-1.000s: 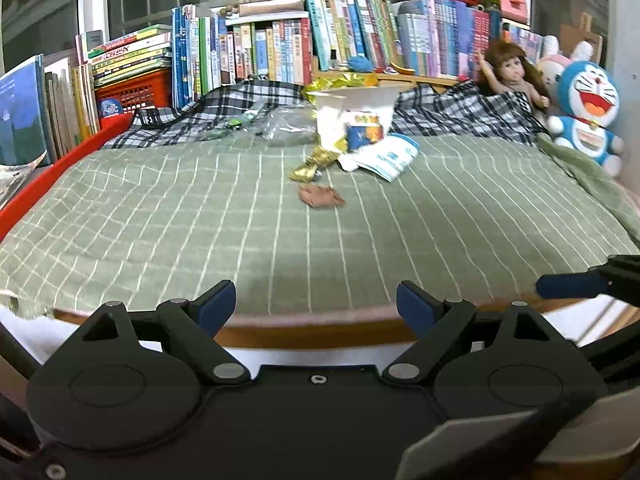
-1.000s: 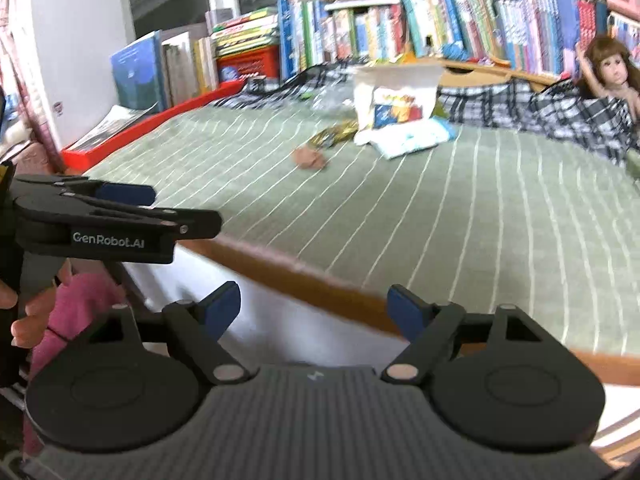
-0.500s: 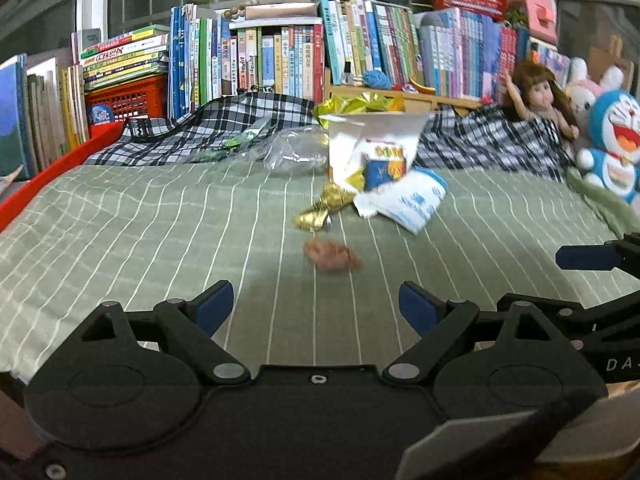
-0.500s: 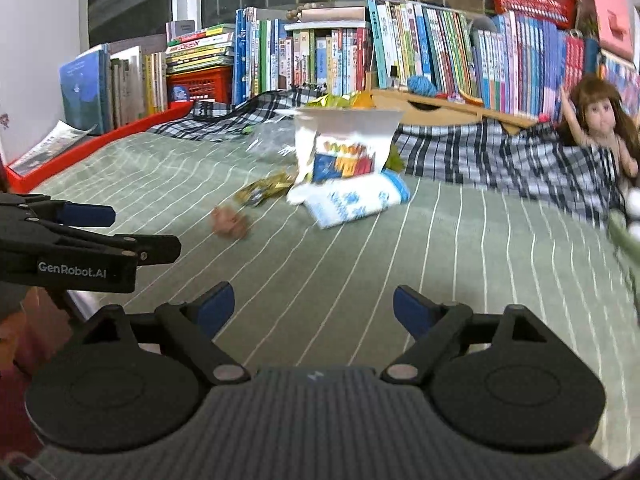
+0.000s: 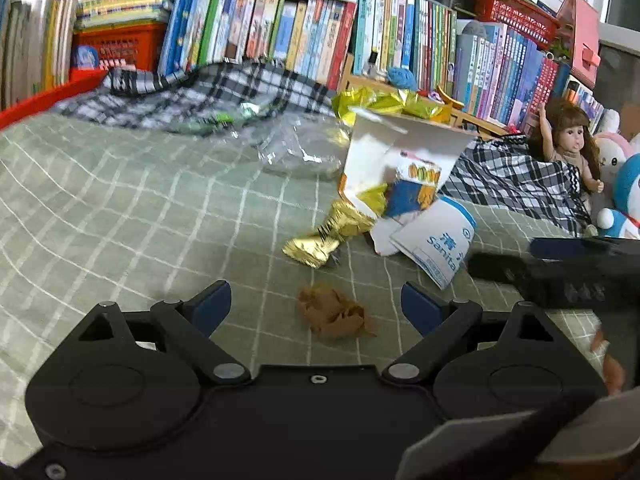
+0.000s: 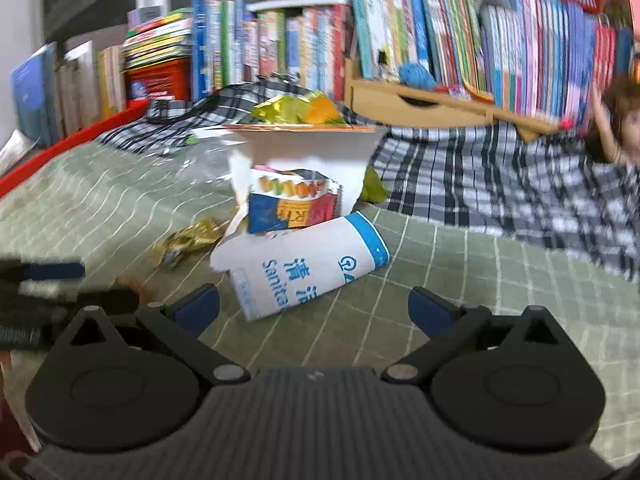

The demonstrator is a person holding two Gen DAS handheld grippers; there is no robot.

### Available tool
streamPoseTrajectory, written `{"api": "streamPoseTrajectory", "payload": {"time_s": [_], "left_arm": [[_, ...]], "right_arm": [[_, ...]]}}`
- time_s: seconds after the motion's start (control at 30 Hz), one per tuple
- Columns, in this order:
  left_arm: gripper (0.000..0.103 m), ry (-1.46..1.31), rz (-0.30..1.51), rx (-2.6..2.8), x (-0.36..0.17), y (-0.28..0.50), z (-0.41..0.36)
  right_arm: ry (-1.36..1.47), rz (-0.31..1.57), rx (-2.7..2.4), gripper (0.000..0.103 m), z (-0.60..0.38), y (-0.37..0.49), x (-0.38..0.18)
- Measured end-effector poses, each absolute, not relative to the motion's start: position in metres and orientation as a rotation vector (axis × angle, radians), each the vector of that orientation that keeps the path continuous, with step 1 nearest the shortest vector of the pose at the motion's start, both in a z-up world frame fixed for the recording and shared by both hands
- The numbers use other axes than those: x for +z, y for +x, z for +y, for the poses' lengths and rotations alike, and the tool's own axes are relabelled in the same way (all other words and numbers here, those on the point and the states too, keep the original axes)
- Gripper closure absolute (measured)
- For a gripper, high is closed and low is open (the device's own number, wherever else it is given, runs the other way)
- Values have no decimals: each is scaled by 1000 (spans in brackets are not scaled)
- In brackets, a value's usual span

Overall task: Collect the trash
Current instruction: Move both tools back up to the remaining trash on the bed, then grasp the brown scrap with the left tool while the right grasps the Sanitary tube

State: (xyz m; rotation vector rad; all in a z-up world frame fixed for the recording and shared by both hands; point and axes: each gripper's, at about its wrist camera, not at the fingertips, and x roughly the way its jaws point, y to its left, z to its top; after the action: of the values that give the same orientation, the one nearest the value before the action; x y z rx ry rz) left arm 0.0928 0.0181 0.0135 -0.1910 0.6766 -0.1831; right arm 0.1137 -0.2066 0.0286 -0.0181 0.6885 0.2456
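Trash lies on a green checked bedspread (image 5: pixel 120 208). A crumpled brown paper wad (image 5: pixel 334 314) sits right in front of my open left gripper (image 5: pixel 316 306), between its fingers. Beyond it lie a gold foil wrapper (image 5: pixel 326 234), a white and blue sanitary bag (image 5: pixel 434 242) and a torn white carton (image 5: pixel 394 160) with foil on top. A clear plastic wrapper (image 5: pixel 300 152) lies behind. My right gripper (image 6: pixel 314 304) is open just short of the white and blue bag (image 6: pixel 304 266); the carton (image 6: pixel 298 176) stands behind it, the gold wrapper (image 6: pixel 186 240) to the left.
Books (image 5: pixel 280 32) line the shelf behind the bed, with a red basket (image 5: pixel 112 48) at left. A black checked cloth (image 6: pixel 500 184) drapes the back. A doll (image 5: pixel 568 140) and plush toys (image 5: pixel 624 188) sit at the right. A red bed rail (image 6: pixel 60 148) runs along the left.
Both grippers have moved forward over the bed toward the trash pile. The brown wad now sits between the left fingers, the white and blue bag just before the right ones. Both stay open.
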Motion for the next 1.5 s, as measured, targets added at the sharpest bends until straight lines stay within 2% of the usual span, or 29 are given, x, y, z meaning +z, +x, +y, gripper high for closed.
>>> {"api": "streamPoseTrajectory", "payload": {"time_s": [0.13,0.23,0.27,0.3,0.33,0.4,0.43,0.57,0.63,0.67,0.73,0.8,0.83,0.87,0.93,1.0,1.23,1.37,1.43,1.5], "left_arm": [[12,-147,667,-193,1,92,9],[18,-100,641,-193,-3,90,2],[25,-95,632,-191,-4,90,1],[38,-92,629,-197,-4,89,1],[43,-87,628,-202,-3,89,0],[67,-76,631,-206,-1,89,0],[67,-80,635,-212,0,89,0],[75,-83,625,-221,4,84,4],[76,-84,622,-219,6,80,6],[76,-87,621,-218,7,78,7],[76,-96,618,-214,9,75,9],[76,-103,615,-210,11,71,12],[76,-105,611,-208,12,69,14],[76,-106,608,-206,13,68,15],[76,-109,603,-203,16,66,16],[76,-119,600,-201,17,66,17],[76,-140,600,-195,18,67,20],[76,-154,599,-190,19,64,25],[76,-158,595,-191,20,63,29],[76,-157,589,-189,21,61,31]], "right_arm": [[67,721,233,0,-204,135,20],[27,732,231,0,-190,148,15],[14,740,231,0,-185,151,13],[-4,749,228,0,-180,155,11],[-24,757,220,0,-176,159,8],[-28,769,198,0,-171,165,4],[-7,773,199,2,-171,165,3],[26,771,222,25,-175,154,5],[39,769,230,47,-179,145,7],[40,769,231,53,-182,141,9],[45,774,215,78,-186,134,11],[57,800,161,78,-195,131,12],[83,810,144,72,-201,129,13],[118,808,129,70,-208,128,14],[195,802,89,42,-220,131,18],[263,793,71,24,-225,138,22],[235,856,30,14,-188,184,18],[188,862,-51,14,-174,196,11],[186,857,-45,32,-175,190,12],[173,858,-36,45,-179,183,16]]}}
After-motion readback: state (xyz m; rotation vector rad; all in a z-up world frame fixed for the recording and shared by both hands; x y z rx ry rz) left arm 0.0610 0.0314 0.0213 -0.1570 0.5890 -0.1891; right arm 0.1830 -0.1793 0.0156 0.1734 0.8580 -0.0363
